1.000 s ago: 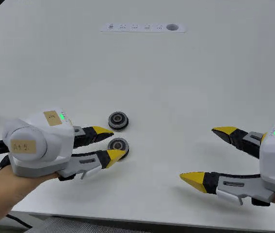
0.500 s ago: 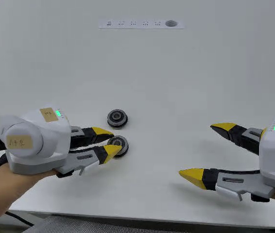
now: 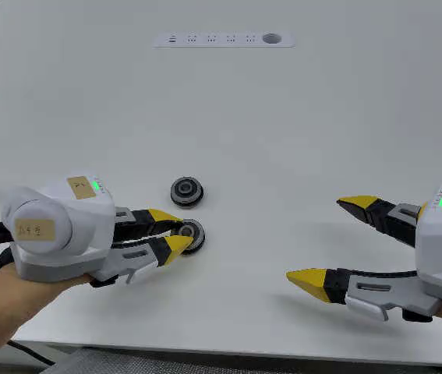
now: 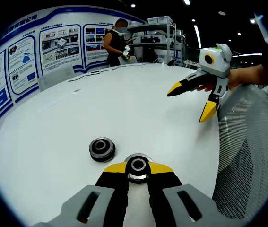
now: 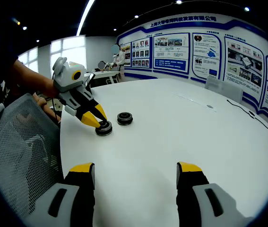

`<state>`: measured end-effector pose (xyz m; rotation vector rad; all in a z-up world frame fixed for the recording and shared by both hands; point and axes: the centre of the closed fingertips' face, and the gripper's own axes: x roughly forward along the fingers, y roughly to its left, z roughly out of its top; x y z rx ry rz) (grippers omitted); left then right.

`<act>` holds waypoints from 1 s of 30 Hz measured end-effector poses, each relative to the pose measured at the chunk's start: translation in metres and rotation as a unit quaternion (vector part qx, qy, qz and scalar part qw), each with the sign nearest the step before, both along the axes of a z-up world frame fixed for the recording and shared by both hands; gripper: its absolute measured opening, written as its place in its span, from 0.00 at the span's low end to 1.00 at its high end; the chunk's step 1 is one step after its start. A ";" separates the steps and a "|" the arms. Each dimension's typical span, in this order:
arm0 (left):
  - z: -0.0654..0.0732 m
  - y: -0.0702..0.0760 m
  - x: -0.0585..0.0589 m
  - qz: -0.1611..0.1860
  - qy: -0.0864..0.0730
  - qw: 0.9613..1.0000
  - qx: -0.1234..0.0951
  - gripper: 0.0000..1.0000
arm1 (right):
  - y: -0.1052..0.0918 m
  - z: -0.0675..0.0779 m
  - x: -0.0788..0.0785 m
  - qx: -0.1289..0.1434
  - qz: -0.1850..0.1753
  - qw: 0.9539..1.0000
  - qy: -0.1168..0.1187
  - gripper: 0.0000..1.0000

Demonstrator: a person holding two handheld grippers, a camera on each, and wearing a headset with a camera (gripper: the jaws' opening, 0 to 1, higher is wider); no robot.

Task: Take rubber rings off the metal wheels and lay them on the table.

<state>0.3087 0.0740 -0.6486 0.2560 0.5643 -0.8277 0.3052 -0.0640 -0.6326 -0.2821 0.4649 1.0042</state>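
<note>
- White and smooth, the table (image 3: 283, 140) has a matte top, with blue-framed posters (image 4: 30, 61) on the wall behind it.
- Two small round metal wheels lie on it, each a dark band around a shiny hub with a hole in the middle.
- The left gripper (image 3: 180, 231) has its yellow-tipped black jaws drawn in on the near wheel (image 4: 138, 166), one tip pressed against each side.
- The far wheel (image 4: 101, 148) lies flat just beyond those tips and slightly to their left, apart from the held one.
- The right gripper (image 3: 318, 238) hovers well off to the left gripper's right, jaws spread wide with nothing between them.
- A flat white power strip (image 3: 222, 39) lies far ahead of both grippers.
- A grey mesh chair back (image 4: 247, 142) stands at the table edge behind the grippers.
</note>
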 end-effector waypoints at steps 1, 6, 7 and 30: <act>0.000 0.000 0.000 -0.002 -0.001 1.000 0.002 0.16 | 0.000 0.000 0.000 0.000 0.000 1.000 0.000 0.71; -0.001 -0.002 0.000 -0.010 -0.004 1.000 0.008 0.15 | 0.000 0.000 0.000 0.000 0.001 1.000 0.001 0.71; -0.001 -0.002 0.000 -0.010 -0.004 1.000 0.008 0.15 | 0.000 0.000 0.000 0.000 0.001 1.000 0.001 0.71; -0.002 -0.002 -0.002 -0.026 -0.007 0.999 0.037 0.13 | 0.014 0.006 -0.010 0.044 0.008 0.998 0.037 0.69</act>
